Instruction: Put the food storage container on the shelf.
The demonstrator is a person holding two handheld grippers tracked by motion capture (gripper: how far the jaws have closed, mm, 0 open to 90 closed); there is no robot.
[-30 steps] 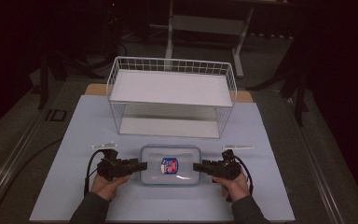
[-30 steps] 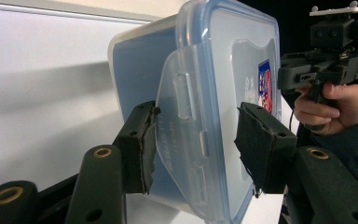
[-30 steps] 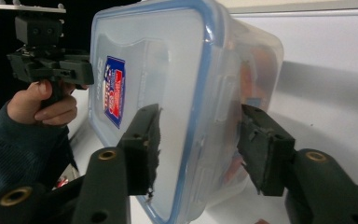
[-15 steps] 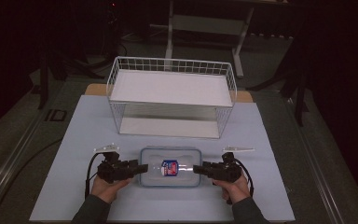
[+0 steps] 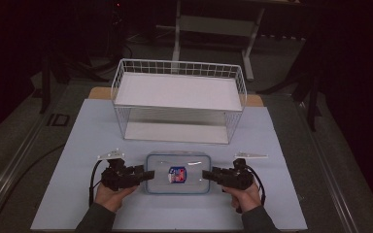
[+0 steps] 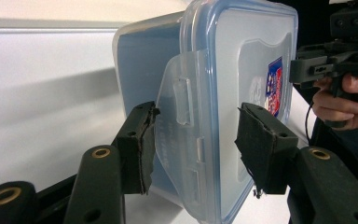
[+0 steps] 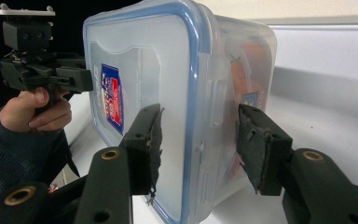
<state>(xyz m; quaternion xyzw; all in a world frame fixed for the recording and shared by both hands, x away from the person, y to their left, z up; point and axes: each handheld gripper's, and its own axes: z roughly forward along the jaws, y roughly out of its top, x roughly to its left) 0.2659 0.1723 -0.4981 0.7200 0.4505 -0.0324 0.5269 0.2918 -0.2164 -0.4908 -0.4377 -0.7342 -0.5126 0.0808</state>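
Observation:
A clear plastic box (image 5: 177,174) with a blue-rimmed lid and a red and blue sticker lies flat on the white table top (image 5: 281,145), near the front edge. My left gripper (image 5: 148,174) reaches in at its left end and my right gripper (image 5: 205,174) at its right end. In the left gripper view the left gripper (image 6: 196,135) straddles the box's latch flap (image 6: 179,107); one pad is beside the flap, and the other stands off the lid. The right gripper (image 7: 199,135) straddles the opposite end of the box (image 7: 168,70), with narrow gaps on both sides.
A white wire basket rack (image 5: 179,92) with two levels stands behind the box, across the middle of the table. Dark floor and stand legs lie beyond the table. A person's hands hold both grippers from the front edge.

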